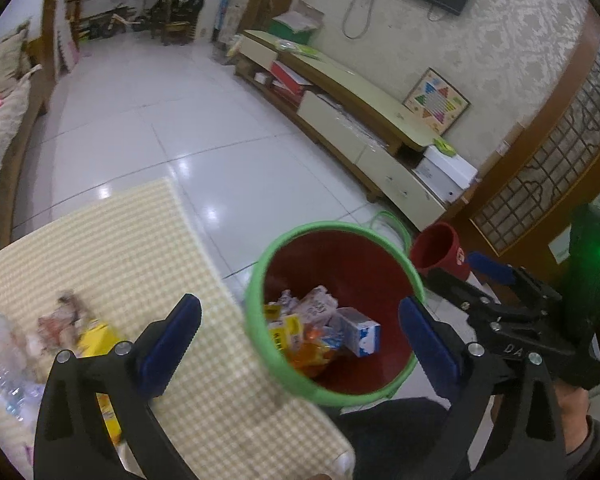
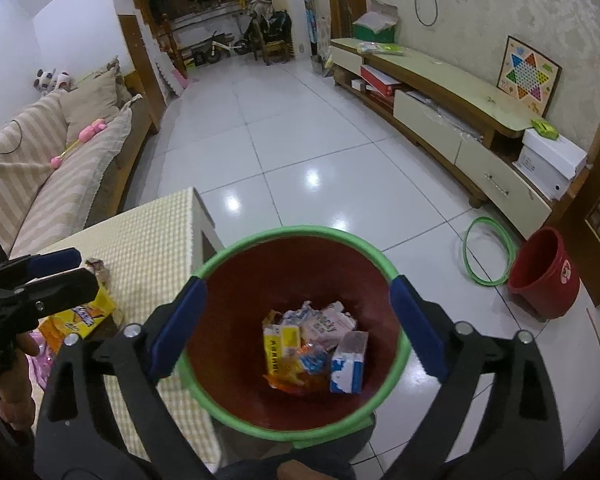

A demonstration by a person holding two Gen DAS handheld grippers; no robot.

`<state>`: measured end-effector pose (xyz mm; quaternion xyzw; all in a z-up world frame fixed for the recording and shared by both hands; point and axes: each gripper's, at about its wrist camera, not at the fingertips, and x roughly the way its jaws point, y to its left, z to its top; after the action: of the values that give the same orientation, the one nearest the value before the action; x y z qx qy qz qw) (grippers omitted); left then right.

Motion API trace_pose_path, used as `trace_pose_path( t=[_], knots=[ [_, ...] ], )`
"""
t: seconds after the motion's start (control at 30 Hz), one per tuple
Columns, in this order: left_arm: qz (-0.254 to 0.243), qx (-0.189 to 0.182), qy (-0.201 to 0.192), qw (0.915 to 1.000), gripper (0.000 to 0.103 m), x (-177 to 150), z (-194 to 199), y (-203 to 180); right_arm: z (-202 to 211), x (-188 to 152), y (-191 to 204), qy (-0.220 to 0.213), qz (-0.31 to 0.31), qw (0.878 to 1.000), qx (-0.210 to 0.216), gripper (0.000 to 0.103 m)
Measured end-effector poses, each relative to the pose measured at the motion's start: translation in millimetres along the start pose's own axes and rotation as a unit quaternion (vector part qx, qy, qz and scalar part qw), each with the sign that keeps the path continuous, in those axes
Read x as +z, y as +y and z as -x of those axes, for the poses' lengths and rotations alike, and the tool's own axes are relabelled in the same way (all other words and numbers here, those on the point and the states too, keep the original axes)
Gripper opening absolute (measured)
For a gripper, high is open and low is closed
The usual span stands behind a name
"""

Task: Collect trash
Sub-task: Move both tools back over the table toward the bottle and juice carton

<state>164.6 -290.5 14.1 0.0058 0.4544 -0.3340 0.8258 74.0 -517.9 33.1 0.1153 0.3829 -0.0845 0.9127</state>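
Note:
A red bin with a green rim (image 2: 300,230) stands on the floor beside the table; in the left wrist view the rim (image 1: 332,228) sits right of the table edge. Inside it lie a white-and-blue carton (image 2: 348,364), a yellow packet (image 2: 280,344) and other wrappers. My right gripper (image 2: 298,328) hangs open over the bin, with nothing between its pads. My left gripper (image 1: 300,340) is open and empty over the table edge and bin rim. On the checked tablecloth (image 1: 120,248) remain a yellow box (image 1: 96,336), a crumpled wrapper (image 1: 56,324) and a clear plastic bottle (image 1: 0,360).
A red bucket (image 2: 544,276) and a green hoop (image 2: 488,252) lie on the tiled floor to the right. A long low cabinet (image 2: 440,76) runs along the right wall, and a striped sofa (image 2: 40,160) stands on the left. A person's hand (image 2: 16,392) holds the left gripper.

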Motion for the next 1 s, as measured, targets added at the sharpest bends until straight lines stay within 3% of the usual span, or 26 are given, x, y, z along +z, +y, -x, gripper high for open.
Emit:
trace_pose_path(
  t=[0.3,0.6,1.0],
  knots=[
    [0.054,0.061,-0.030,0.9962,0.095,-24.5,73.1,69.5,4.3,-4.6,64.7,0.005,0.025,0.998,0.050,0.098],
    [0.128,0.117,-0.052,0.9835,0.095,-67.4,137.7,152.2,-5.4,-25.2,150.7,0.038,0.075,0.991,0.107,0.098],
    [0.196,0.124,-0.053,0.9712,0.095,-119.9,158.7,211.5,-25.9,-61.6,225.9,0.105,0.098,0.977,0.154,0.098]
  ],
)
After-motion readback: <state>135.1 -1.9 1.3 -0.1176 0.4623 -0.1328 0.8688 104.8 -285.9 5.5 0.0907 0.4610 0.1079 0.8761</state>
